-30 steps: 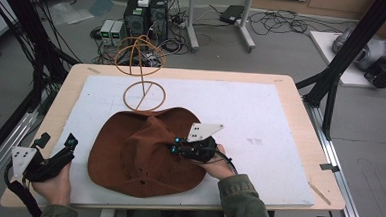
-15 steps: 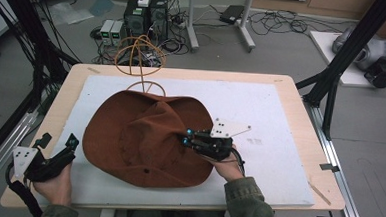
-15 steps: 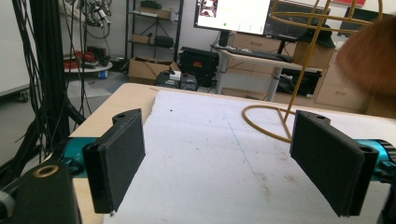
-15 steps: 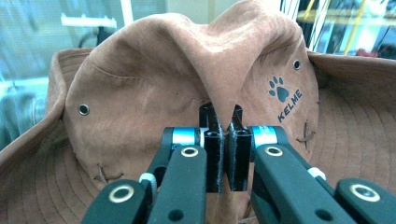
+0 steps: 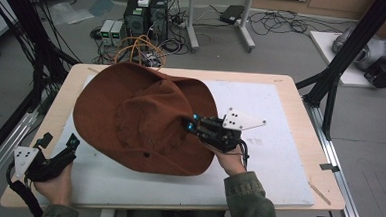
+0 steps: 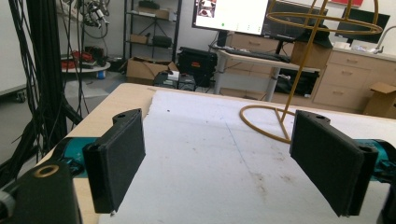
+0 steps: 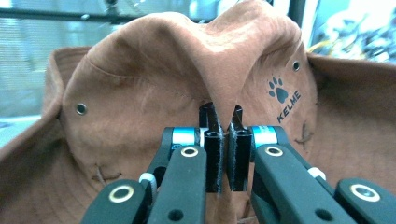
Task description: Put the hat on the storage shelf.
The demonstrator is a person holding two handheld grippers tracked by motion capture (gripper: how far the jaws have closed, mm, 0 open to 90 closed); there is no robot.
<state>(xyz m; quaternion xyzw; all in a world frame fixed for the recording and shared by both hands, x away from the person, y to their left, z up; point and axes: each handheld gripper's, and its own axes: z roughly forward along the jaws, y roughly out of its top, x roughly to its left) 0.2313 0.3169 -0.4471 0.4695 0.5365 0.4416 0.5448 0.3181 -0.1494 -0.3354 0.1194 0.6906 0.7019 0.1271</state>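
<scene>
Tongs at my left (image 5: 56,146) rest near the table's (image 5: 301,101) near-left corner, jaws spread wide with nothing between them; the left gripper view shows bare white mat (image 6: 210,154) between the two black pads (image 6: 116,156). My right tongs (image 7: 223,154) are closed tight on a fold of the brown hat's (image 5: 140,116) crown, the pinched cloth rising between the jaws as a ridge beside the paw-print logo (image 7: 279,91). The hat is lifted and tilted over the table's middle-left, its near brim low toward the mat and its far brim reaching past the table's far edge in the high view. Beyond the hat, at the table's far side, stands a yellow wire stand (image 6: 299,70), seen in the left gripper view as a ring foot, an upright and upper hoops. I judge the step to be carrying the hat toward that stand. To do it well I should keep the pinch firm, raise the crown clear of the hoops, and bring my free left tongs to the brim to steady the sag.
</scene>
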